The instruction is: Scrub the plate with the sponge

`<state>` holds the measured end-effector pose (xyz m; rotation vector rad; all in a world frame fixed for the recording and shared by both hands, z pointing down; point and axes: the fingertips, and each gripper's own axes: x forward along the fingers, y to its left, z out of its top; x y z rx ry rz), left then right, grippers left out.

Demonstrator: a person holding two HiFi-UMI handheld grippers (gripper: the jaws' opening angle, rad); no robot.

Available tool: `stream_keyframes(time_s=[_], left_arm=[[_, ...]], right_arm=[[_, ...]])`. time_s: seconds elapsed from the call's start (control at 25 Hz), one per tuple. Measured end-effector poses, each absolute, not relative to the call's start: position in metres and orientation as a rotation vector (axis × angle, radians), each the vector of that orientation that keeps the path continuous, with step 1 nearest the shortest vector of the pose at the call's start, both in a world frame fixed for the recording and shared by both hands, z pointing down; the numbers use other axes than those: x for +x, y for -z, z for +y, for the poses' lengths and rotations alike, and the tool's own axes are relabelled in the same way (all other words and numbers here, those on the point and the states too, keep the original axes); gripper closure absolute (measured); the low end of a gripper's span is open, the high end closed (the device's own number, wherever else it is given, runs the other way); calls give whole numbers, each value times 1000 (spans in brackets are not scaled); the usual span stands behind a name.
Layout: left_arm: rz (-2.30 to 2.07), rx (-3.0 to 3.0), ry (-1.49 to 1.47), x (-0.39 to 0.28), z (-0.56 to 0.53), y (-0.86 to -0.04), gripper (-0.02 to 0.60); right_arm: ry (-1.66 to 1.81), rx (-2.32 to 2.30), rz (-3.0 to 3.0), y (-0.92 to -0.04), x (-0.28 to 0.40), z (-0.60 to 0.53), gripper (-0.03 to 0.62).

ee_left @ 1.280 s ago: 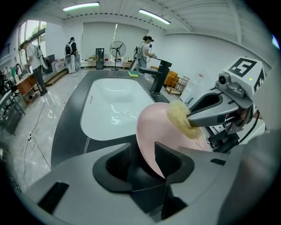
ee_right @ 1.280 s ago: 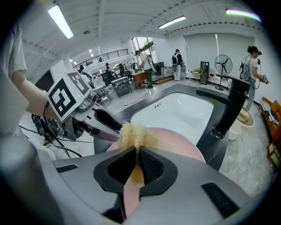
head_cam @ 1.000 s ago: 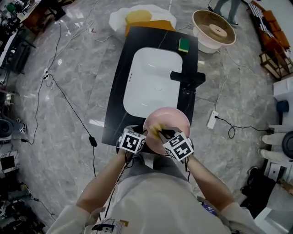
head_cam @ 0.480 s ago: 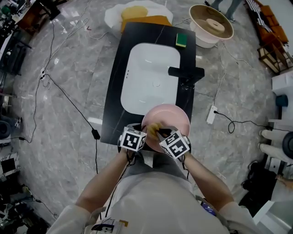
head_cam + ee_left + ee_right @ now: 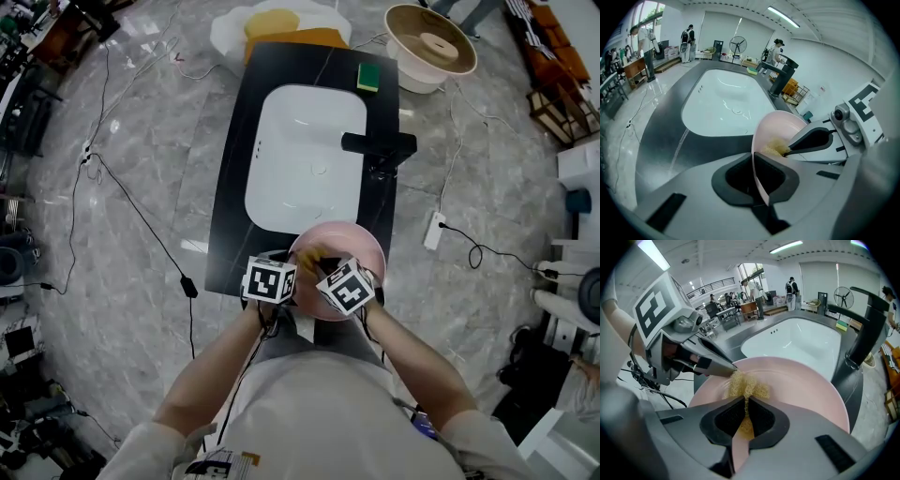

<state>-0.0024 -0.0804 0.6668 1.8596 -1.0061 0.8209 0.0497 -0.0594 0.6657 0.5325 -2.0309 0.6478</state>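
A pale short-sleeved shirt (image 5: pixel 309 412) is worn; grey left gripper (image 5: pixel 757 176) and right gripper (image 5: pixel 744 420) bear black-padded jaws, black-and-white marker cubes (image 5: pixel 270 281).

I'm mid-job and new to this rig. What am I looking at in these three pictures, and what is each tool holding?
No robot arm here: a person holds a two-jaw tool in each hand. The head view looks down from the person's head at a black counter with a white sink, a faucet and a green sponge. The other two cameras ride on the tools. The left tool has just been closing its jaws on the rim of the pink plate. The right tool grips a yellow sponge against the plate's face.
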Motion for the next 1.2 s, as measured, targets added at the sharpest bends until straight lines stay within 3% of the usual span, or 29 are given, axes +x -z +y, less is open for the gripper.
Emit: stream_keyframes(time_s=[0.72,1.2], left_arm=[[-1165,1724,-762,-34,-99,-665,554],[-1225,1689,-769,-47,-107,-664,551]], right_arm=[[-533,671,-1948,-664,88,-142,546],[-431,347,-1805,-664,118,-72,546]])
